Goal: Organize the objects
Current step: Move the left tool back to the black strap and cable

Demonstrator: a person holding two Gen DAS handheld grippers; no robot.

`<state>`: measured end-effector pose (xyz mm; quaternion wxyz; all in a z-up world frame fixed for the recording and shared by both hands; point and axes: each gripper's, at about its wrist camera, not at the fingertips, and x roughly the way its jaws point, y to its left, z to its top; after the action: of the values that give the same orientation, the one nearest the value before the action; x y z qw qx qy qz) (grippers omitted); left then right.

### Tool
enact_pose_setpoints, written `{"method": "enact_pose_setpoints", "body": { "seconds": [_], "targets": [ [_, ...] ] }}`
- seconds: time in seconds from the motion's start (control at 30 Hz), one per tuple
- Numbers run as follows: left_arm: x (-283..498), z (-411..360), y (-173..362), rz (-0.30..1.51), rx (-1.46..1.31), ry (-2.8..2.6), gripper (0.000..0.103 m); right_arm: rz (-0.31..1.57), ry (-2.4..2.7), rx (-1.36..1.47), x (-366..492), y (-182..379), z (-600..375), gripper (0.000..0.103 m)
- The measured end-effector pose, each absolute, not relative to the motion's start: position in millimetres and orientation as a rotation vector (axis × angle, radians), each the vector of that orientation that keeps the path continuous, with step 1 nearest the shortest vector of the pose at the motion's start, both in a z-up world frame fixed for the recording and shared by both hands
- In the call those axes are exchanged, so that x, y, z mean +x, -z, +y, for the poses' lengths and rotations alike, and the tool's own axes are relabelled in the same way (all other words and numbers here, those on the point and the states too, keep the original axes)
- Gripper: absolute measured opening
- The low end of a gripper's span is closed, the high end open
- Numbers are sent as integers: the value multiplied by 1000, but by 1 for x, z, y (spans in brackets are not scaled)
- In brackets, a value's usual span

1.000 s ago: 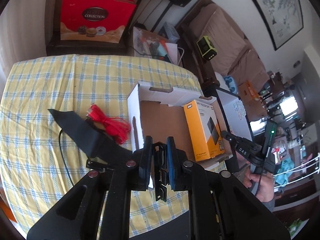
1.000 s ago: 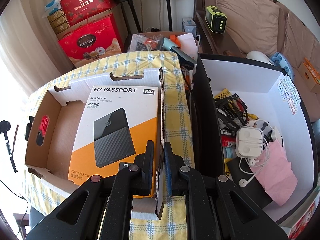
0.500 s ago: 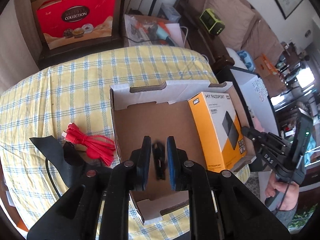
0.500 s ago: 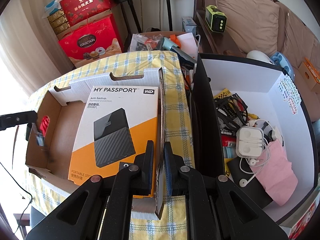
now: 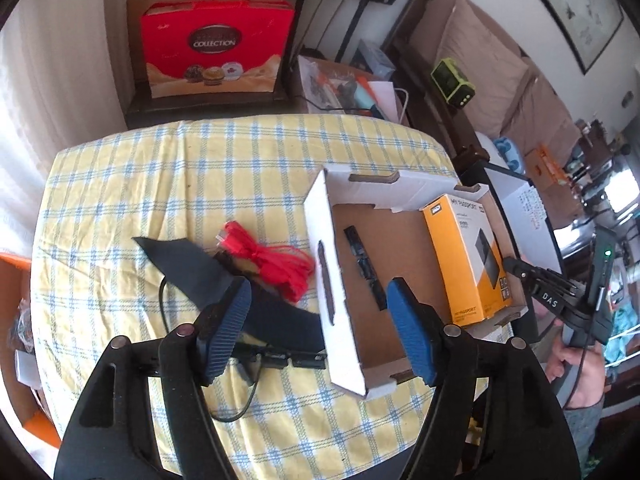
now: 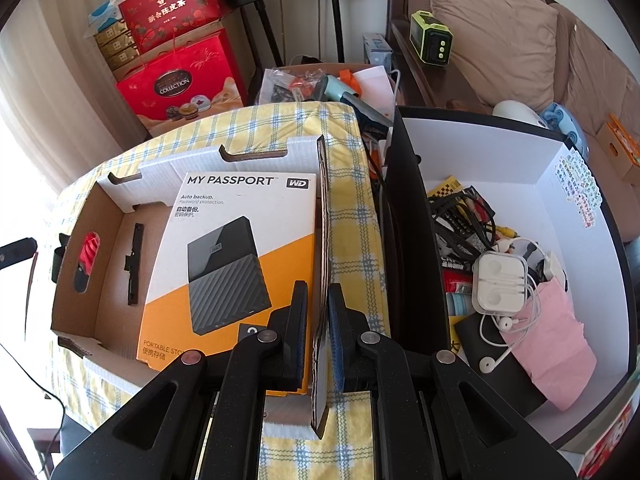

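Left gripper [image 5: 320, 332] wide apart, empty, above cardboard tray [image 5: 320, 208]; black clip strip [image 5: 362, 264] lies inside beside hard-drive box [image 5: 464, 256]; right gripper [image 6: 318, 320] pinches tray's right wall [image 6: 322, 240]; risk: that wall buckling, tray sliding off desk [image 5: 160, 168].

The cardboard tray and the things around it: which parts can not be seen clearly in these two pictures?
- Red cord bundle: in the right wrist view only a slice shows through the handle hole of the cardboard tray.
- Black strap: left wrist view, its near end is hidden behind the left tongs.
- WD box: right wrist view, the bottom text is covered by the right tongs.
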<state>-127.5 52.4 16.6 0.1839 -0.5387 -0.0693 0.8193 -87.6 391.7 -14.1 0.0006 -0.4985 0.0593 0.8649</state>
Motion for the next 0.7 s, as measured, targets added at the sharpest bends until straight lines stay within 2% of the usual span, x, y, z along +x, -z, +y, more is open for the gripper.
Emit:
{"method": "enact_pose_setpoints", "body": {
  "seconds": [0.53, 0.7],
  "targets": [
    [-109, -15, 33, -473, -1645, -2252, 66, 168, -2711, -1565, -88, 15, 392, 11],
    [-111, -14, 45, -491, -1673, -2225, 57, 169, -2711, -1565, -88, 14, 392, 11]
  ]
}}
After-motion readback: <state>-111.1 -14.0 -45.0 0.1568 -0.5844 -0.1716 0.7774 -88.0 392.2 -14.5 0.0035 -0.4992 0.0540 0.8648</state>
